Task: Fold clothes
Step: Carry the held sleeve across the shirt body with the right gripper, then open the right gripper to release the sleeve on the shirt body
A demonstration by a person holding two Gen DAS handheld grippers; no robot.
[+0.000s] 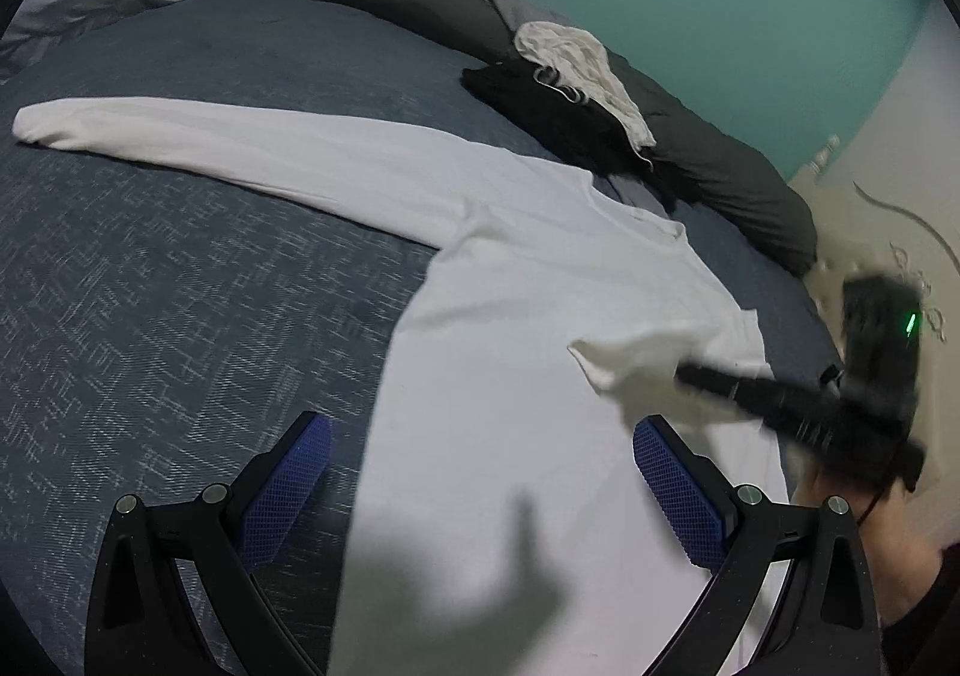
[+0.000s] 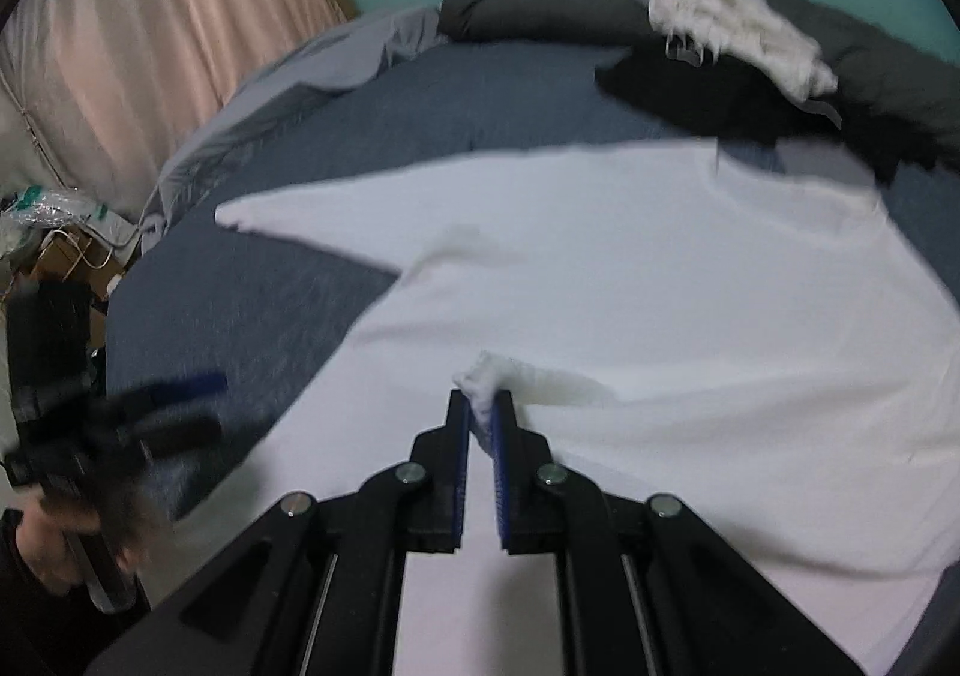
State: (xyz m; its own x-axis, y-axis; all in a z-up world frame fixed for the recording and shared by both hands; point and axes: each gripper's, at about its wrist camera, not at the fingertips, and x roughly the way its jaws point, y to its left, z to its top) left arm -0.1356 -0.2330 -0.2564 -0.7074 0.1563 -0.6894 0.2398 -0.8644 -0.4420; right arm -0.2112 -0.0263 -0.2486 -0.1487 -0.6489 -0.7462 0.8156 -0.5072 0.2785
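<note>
Our right tongs [image 2: 483,406] pinch the soft cuff [image 2: 480,376] of the white long-sleeved shirt [image 2: 690,286], spread flat mid-frame on the woven blue bed [image 1: 180,316]; left tongs [image 1: 480,472] gape empty.

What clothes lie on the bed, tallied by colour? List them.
White: 2, the long-sleeved shirt and the crumpled garment
Black: 1, the garment under it
Total: 3

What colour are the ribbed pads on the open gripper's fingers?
Blue, on the left gripper's pads; clearest in the left wrist view.
</note>
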